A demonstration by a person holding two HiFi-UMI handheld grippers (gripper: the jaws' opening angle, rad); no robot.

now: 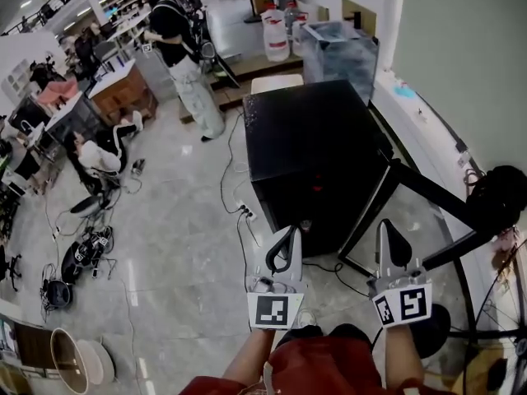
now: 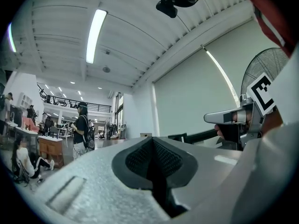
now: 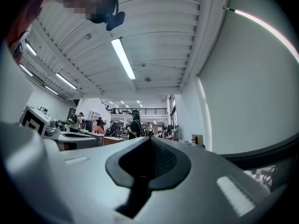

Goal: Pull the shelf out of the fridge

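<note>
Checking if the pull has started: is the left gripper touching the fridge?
Apart. The left gripper view shows the left gripper shut, with only open room ahead of its jaws; the fridge is nowhere against them.

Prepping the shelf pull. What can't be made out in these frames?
- Shelf: in no view. Head view sees the black box-shaped fridge from above; its own top hides the inside.
- Fridge door state: black panels at its right, unclear in head view.
- Both gripper views tilt up at ceiling and hall; no fridge interior.
</note>
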